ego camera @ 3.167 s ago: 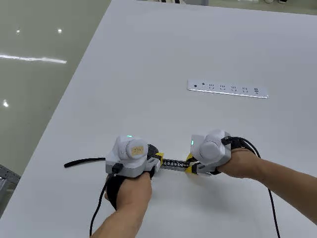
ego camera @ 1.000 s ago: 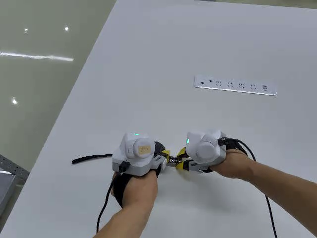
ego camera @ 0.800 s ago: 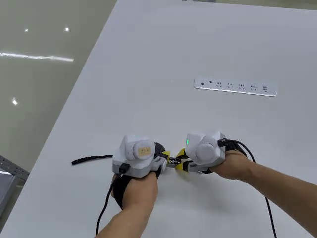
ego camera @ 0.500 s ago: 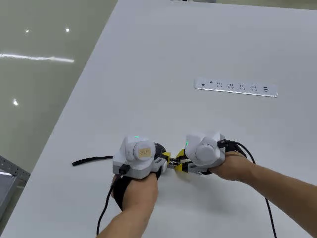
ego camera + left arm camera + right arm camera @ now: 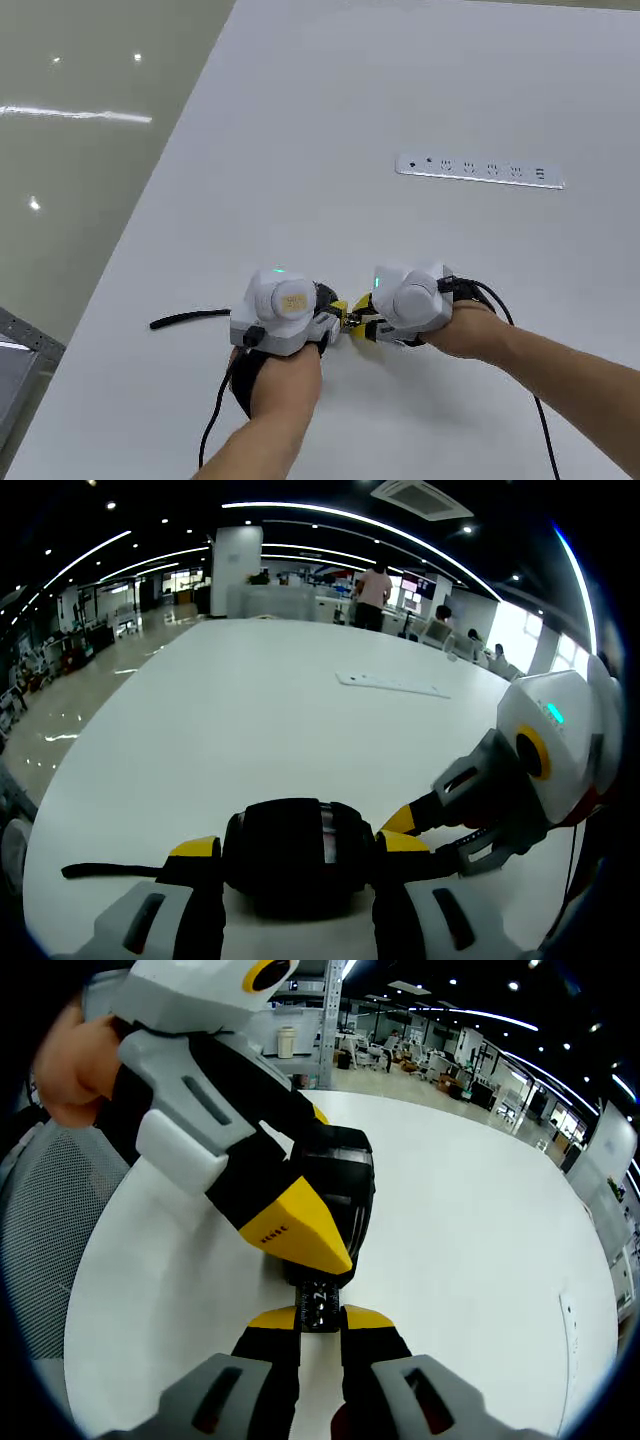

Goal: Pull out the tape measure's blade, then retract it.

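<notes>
Much bare table (image 5: pixel 330 110) lies toward 12 o'clock, up to a power strip (image 5: pixel 480 171) at 1 o'clock; the table's edge runs off at 9 o'clock. At 6 o'clock the left gripper (image 5: pixel 297 846) clamps the black tape measure (image 5: pixel 337 1182); the right gripper view adds a short blade (image 5: pixel 318 1306) stub pinched by the right gripper (image 5: pixel 320 1320).

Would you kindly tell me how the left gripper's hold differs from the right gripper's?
The left gripper clamps the black tape measure case; the right gripper pinches only the short exposed blade. The left gripper's jaws stand wide apart around the case, the right gripper's nearly together. Both have yellow tips and are shut.
</notes>
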